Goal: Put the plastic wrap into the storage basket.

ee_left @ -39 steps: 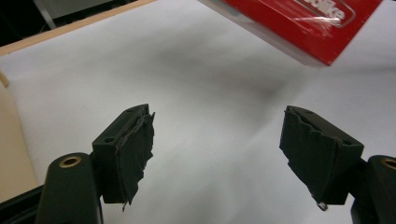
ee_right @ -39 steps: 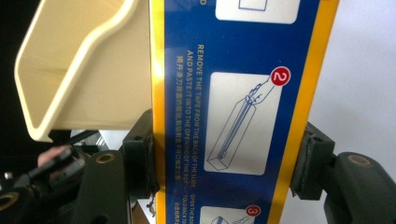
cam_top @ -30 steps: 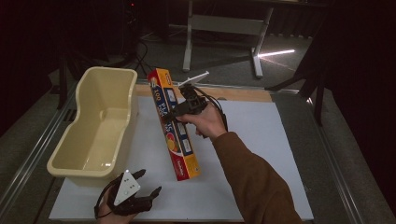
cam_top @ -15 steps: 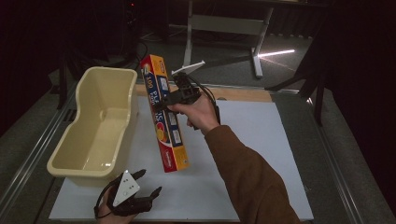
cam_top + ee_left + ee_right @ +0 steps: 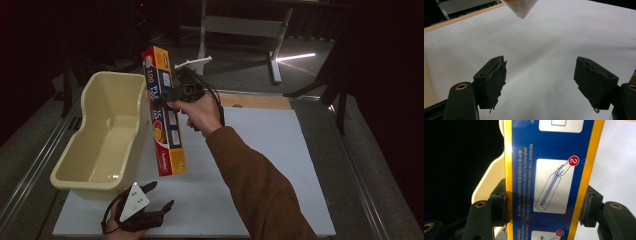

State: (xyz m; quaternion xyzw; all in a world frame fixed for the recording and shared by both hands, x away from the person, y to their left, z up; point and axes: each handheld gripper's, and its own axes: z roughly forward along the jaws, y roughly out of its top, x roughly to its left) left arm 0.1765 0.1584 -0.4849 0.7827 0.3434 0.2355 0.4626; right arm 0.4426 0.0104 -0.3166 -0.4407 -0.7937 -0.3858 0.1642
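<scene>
Right hand-held gripper [image 5: 167,95] clamped across the width of a long blue-and-yellow wrap box [image 5: 165,112], one pad on each long edge; in the right gripper view the pads [image 5: 499,206] press against both yellow borders, with the printed instruction panel between them. Box is off the counter [image 5: 280,165], held in the air and tilted, its far end up near the top of the high view, its near end hanging low over the white counter surface, just beside the long right wall of the cream plastic tub [image 5: 107,135]. Grip sits on the upper half of the box. Tub lies on the left part of the counter, open side up, nothing visible inside. Left hand-held gripper [image 5: 160,197] rests low at the near left edge of the counter, just in front of the tub's near end, grey three-cornered plate on top. Its jaws stand wide apart with nothing between them; left gripper view shows bare white counter between the pads [image 5: 496,82], and the low corner of the box [image 5: 520,7] hanging at the top of that view, well apart from the jaws.
</scene>
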